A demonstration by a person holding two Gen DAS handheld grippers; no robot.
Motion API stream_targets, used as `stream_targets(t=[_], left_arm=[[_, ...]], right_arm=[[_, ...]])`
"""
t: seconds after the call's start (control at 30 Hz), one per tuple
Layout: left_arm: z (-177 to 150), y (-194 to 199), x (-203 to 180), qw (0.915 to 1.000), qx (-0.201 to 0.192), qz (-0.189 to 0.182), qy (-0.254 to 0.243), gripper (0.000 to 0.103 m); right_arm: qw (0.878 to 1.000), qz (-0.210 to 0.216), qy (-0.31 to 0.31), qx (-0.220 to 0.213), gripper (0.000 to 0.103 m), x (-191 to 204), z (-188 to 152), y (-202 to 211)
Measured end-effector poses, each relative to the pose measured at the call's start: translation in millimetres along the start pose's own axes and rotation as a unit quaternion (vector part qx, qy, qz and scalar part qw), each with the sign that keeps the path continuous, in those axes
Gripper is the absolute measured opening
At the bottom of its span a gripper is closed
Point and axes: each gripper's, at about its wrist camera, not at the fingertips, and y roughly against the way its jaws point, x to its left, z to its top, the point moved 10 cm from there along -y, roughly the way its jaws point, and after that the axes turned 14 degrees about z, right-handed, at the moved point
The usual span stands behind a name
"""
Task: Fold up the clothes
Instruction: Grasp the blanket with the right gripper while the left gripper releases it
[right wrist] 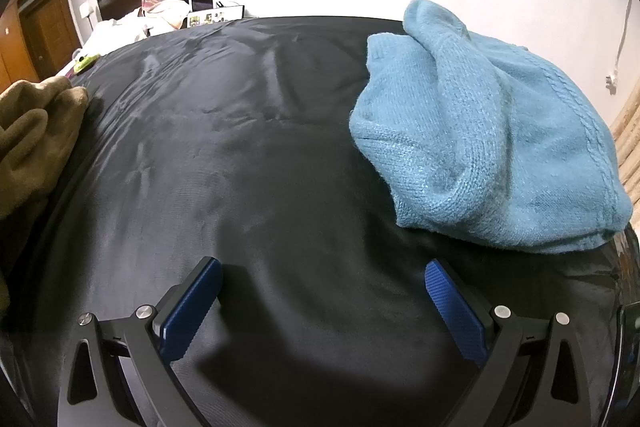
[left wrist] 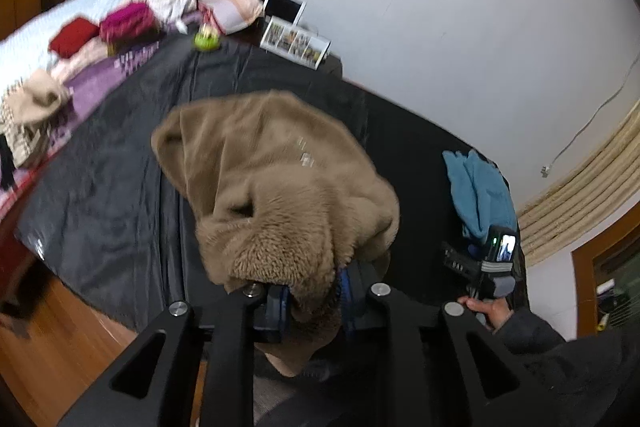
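My left gripper (left wrist: 310,301) jaws pinch the soft, bulky tan fleece garment (left wrist: 276,187) hanging over the black-sheeted bed's (right wrist: 248,147) near edge; a hem holds better. My right gripper (right wrist: 322,307) jaws gape empty.

we see our right gripper (right wrist: 322,303) at the bottom of the frame, jaws wide apart over the dark sheet (right wrist: 240,167). a blue sweater (right wrist: 492,139) lies bunched at right; a tan fleece (right wrist: 32,135) shows at the left edge.
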Motion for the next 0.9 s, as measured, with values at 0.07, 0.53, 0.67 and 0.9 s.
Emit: stream_targets(t=[0.07, 0.53, 0.67, 0.9], left_arm=[[-11, -11, 12, 0.9997, 0.019, -0.005, 0.012, 0.028], [-36, -59, 75, 0.9945, 0.085, -0.021, 0.057, 0.033], [-38, -63, 86, 0.9943, 0.091, -0.020, 0.052, 0.035], [-43, -66, 99, 0.9946, 0.094, -0.021, 0.039, 0.037]], right_arm=[[1.000, -0.005, -0.007, -0.002, 0.103, 0, 0, 0], [0.979, 0.097, 0.177, 0.008, 0.103, 200, 145, -4], [0.939, 0.210, 0.271, 0.008, 0.103, 327, 181, -7], [0.853, 0.313, 0.410, 0.085, 0.103, 493, 166, -46]])
